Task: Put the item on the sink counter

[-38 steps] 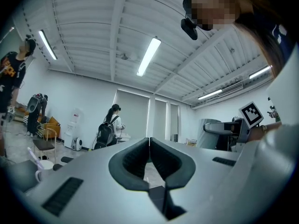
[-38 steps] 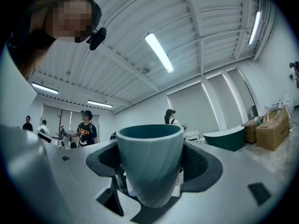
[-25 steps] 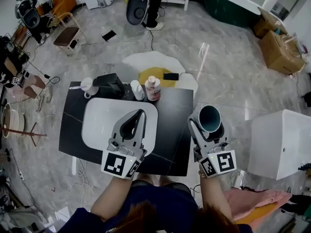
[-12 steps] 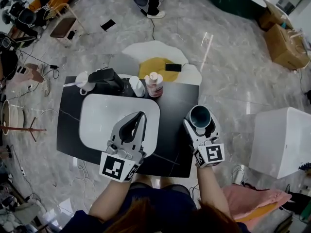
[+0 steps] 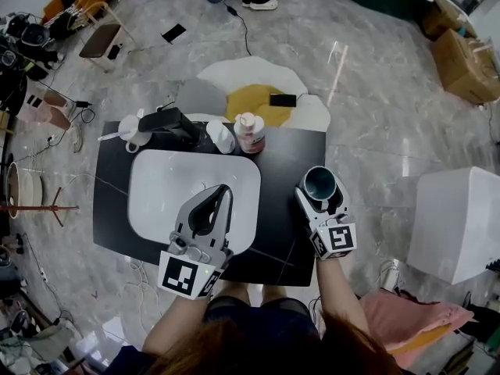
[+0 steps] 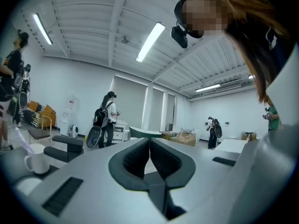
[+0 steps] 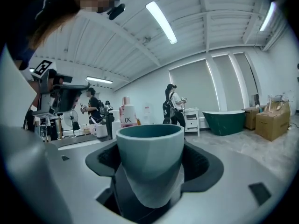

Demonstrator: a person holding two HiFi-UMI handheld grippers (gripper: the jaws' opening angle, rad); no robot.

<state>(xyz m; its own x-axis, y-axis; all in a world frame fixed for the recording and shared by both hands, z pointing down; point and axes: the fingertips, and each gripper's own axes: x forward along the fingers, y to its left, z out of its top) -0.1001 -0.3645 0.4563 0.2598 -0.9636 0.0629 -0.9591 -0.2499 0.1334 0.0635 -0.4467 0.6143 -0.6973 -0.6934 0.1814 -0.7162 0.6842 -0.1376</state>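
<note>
The item is a teal cup (image 5: 319, 183), upright, with my right gripper (image 5: 320, 190) shut on its lower body. In the head view it hangs at the right edge of the black sink counter (image 5: 281, 162). The right gripper view shows the cup (image 7: 149, 153) filling the wide gap between the dark pads (image 7: 205, 164). My left gripper (image 5: 223, 191) is shut and holds nothing; it hovers over the white basin (image 5: 156, 186). In the left gripper view its jaws (image 6: 149, 148) meet with nothing between them.
Along the counter's far edge stand a black faucet (image 5: 176, 125), a white mug (image 5: 137, 139), a white bottle (image 5: 222, 139) and a pink bottle (image 5: 250, 133). A yellow and white rug (image 5: 250, 100) lies beyond. A white box (image 5: 461, 225) stands on the floor to the right.
My right gripper has carried the cup leftward, from off the counter's right side to its right edge. The left gripper has stayed over the basin.
</note>
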